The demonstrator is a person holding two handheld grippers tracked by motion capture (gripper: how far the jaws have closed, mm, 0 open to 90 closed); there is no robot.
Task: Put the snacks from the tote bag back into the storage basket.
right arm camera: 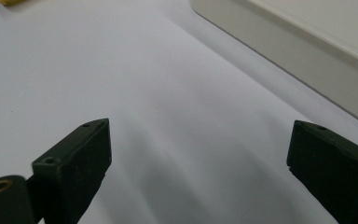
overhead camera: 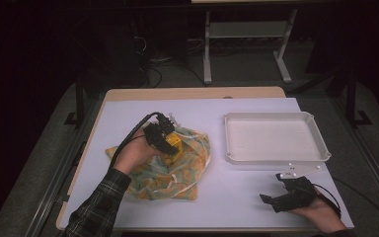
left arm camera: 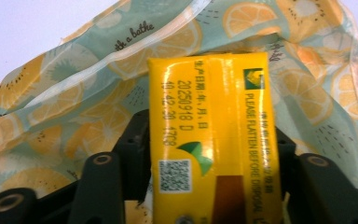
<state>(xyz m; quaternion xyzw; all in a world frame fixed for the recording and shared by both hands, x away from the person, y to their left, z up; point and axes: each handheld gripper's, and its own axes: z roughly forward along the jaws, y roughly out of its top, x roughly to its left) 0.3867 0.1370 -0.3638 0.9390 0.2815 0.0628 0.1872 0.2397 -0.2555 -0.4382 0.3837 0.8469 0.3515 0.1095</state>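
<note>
A yellow drink carton (left arm camera: 214,135) with printed text and a QR code is clamped between the jaws of my left gripper (overhead camera: 170,143). It is held over a fabric bag (overhead camera: 177,170) patterned with orange and lemon slices, which lies crumpled on the left half of the table; the same bag (left arm camera: 65,102) spreads behind the carton in the left gripper view. My right gripper (overhead camera: 271,200) rests low near the front right of the table, its jaws wide apart over bare white surface, with nothing between them (right arm camera: 200,163).
A white rectangular tray (overhead camera: 276,158) stands empty at the right, just beyond my right gripper; its near wall (right arm camera: 307,51) crosses the right gripper view. The white table cover (overhead camera: 237,192) stretches between the bag and the tray. Dark floor and a desk frame lie beyond.
</note>
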